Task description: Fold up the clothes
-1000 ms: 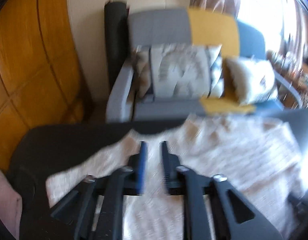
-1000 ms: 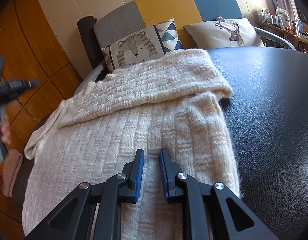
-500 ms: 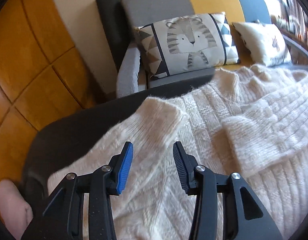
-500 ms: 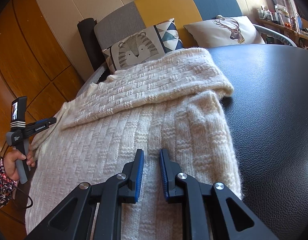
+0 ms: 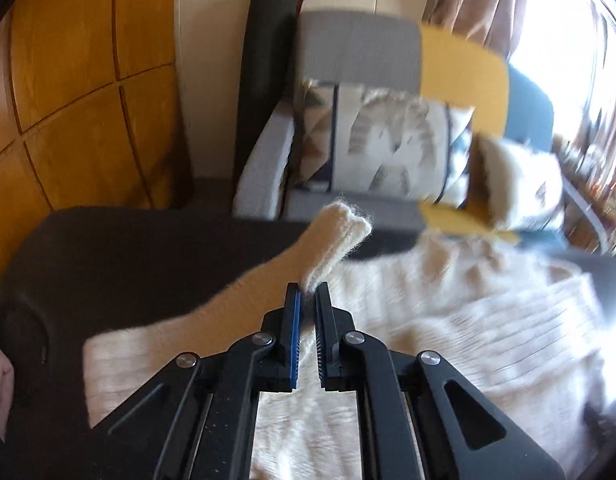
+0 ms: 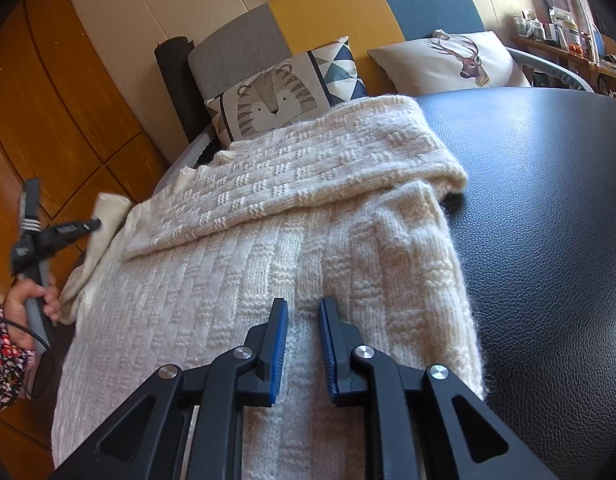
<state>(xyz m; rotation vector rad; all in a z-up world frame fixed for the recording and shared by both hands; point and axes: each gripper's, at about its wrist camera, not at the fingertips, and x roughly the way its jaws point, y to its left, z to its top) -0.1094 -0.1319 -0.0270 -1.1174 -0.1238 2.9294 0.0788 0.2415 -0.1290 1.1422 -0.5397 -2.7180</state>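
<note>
Left wrist view shows the left claw point(image 5: 307, 294), open around the sweater's left sleeve cuff point(image 5: 340, 232) half a second ago, now pinching and lifting it off the black table point(image 5: 128, 248), while the right claw point(image 6: 302, 312) hovers slightly parted above the cream knit sweater point(image 6: 268, 240), so the second sleeve fold can begin.

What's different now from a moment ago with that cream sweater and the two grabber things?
The left hand-held gripper has shut on the sweater's cuff and lifted that sleeve off the dark table. The right hand-held gripper stayed put, slightly parted over the sweater, whose other sleeve is still folded across it.
</note>
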